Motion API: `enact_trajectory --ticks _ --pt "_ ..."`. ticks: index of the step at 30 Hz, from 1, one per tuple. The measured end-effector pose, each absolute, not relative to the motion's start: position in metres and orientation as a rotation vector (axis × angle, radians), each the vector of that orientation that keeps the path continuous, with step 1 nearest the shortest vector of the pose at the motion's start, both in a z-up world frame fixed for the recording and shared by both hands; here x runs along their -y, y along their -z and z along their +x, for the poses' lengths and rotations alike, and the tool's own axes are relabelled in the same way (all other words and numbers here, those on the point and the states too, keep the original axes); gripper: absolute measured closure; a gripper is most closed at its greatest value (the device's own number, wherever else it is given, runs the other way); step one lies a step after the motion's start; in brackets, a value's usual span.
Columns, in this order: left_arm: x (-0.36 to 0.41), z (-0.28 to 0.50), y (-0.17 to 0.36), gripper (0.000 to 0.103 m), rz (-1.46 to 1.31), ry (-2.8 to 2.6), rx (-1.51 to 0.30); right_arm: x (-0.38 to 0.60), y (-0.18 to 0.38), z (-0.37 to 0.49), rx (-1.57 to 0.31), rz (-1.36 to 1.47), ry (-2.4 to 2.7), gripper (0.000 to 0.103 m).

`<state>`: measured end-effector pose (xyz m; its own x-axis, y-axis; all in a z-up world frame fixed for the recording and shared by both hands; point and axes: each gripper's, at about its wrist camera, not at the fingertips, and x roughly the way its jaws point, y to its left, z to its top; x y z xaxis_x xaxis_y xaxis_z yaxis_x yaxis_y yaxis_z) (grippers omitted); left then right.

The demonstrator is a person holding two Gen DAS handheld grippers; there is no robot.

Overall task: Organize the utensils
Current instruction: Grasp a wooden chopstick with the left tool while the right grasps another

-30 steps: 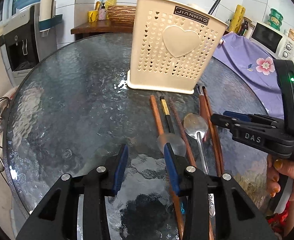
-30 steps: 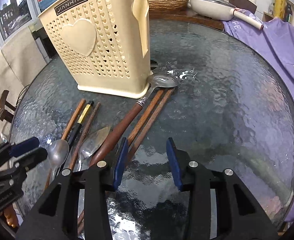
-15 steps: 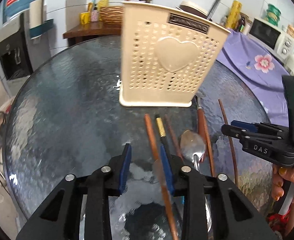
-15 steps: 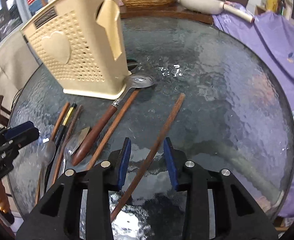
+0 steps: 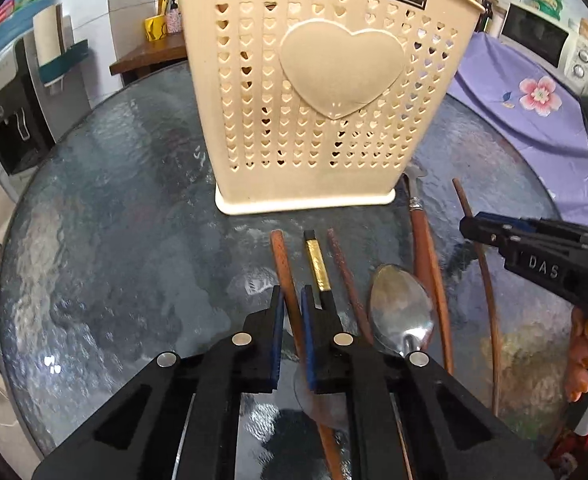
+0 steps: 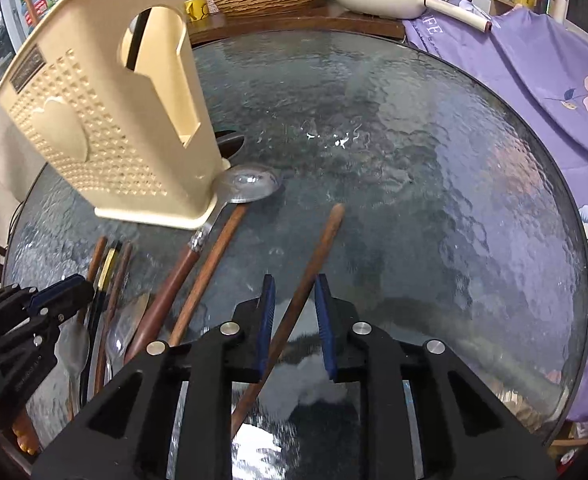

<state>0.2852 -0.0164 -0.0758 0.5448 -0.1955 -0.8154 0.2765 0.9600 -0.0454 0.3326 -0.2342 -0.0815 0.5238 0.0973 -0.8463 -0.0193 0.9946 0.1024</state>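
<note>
- Left gripper [image 5: 290,300]: blue-padded black jaws are sitting drawn almost together, clamping a reddish wooden chopstick [image 5: 284,264] whose shaft is running up between the pads toward the holder.
- Right gripper [image 6: 294,300]: jaws are closing with a moderate gap remaining; a brown wooden chopstick [image 6: 317,248] is lying slantwise between the pads, and contact cannot be told.
- Utensil holder [image 5: 325,92]: cream plastic, boxy, perforated with small heart-shaped holes and bearing a raised heart panel; it is standing upright on the table just beyond the utensils.
- Table [image 6: 433,168]: round, of dimpled textured glass, reflecting light.
- Loose utensils lying near the holder's base: a black chopstick with a gold band [image 5: 318,268], a dark ridged chopstick [image 5: 345,268], a metal spoon [image 5: 401,308] bowl-up, and a wood-handled ladle [image 6: 250,188] whose steel bowl is touching the holder's corner.
- Purple floral cloth [image 6: 553,64]: draping the surface beside the table's far edge.
- Change since the earlier frames: both sets of jaws are standing narrower than a second ago; the holder is looming larger in the left view; the brown chopstick, formerly beside the ladle handle, is now lying apart from it.
</note>
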Motion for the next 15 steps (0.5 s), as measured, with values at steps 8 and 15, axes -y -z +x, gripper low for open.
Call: enact_trajectory --ticks 8,15 --pt "0.022 0.301 0.075 0.096 0.162 0.248 -0.961 0.23 0.082 0.351 -1.036 0.075 -0.057 0.089" --pt "0.027 0.309 0.074 0.096 0.196 0.236 -0.965 0.233 0.082 0.357 -1.043 0.06 -0.073 0.09"
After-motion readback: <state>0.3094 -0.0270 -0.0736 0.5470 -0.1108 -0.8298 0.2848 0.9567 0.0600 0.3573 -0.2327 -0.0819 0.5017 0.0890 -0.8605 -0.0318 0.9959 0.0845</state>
